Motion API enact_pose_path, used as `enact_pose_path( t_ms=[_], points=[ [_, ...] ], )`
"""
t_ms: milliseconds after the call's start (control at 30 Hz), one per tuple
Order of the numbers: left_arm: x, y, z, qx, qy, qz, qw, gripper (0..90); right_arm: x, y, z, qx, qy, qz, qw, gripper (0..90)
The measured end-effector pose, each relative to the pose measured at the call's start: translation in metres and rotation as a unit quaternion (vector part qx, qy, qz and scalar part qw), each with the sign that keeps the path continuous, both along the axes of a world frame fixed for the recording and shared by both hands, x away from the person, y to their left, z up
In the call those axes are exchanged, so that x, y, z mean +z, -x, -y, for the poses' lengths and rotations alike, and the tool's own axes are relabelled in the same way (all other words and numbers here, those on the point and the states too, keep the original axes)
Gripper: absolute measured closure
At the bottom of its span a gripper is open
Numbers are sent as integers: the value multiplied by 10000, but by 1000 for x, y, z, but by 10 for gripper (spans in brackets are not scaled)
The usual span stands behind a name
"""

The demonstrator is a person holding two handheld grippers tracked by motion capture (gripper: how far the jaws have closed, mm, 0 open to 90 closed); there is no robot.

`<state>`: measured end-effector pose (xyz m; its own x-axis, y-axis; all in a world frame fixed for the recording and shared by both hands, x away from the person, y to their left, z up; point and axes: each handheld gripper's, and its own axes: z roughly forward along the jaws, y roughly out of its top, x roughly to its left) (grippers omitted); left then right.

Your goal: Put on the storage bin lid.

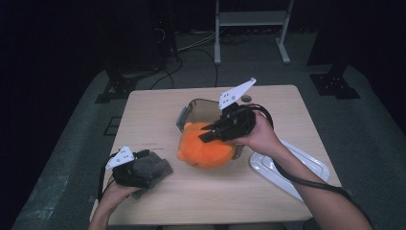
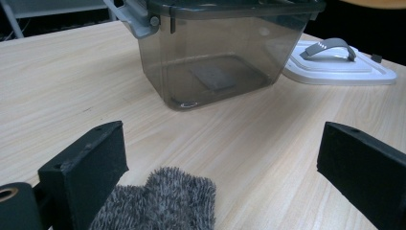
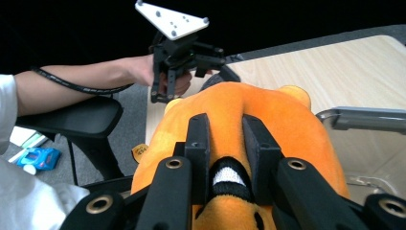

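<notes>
My right gripper (image 1: 208, 134) is shut on an orange plush toy (image 1: 203, 148), which hangs over the table in front of a clear grey bin (image 1: 201, 106). In the right gripper view the jaws (image 3: 229, 139) pinch the toy (image 3: 282, 124) around a black-and-white patch (image 3: 230, 179). At the table's near left, my left gripper (image 1: 160, 167) rests low over a grey fuzzy cloth (image 1: 153, 165). Its jaws (image 2: 225, 158) stand wide open, and the cloth (image 2: 163, 201) lies between them near the left jaw, with no pad pressing on it.
The bin (image 2: 215, 52) is open, with a grey latch on its rim and a flat dark square on its floor. Its white lid (image 1: 287, 167) with a grey handle lies at the table's right. A black chair arm (image 3: 72, 117) shows beside the table.
</notes>
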<state>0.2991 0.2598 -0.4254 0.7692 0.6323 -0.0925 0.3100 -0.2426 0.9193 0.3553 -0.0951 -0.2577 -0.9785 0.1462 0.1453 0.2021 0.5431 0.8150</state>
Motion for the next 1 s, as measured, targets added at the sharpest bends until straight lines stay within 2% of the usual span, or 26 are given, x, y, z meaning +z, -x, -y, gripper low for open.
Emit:
enact_pose_path(
  t_ms=[600,700,1000],
  points=[
    [0,0,-1,-15,51,11,10000,24,20,-36,1,-318,-37,123,9994,740],
    [0,0,-1,-12,50,16,10000,24,21,-42,0,-329,-79,118,9994,739],
    [1,0,-2,-2,83,29,10000,24,17,-61,-3,-460,25,100,9989,737]
  ],
)
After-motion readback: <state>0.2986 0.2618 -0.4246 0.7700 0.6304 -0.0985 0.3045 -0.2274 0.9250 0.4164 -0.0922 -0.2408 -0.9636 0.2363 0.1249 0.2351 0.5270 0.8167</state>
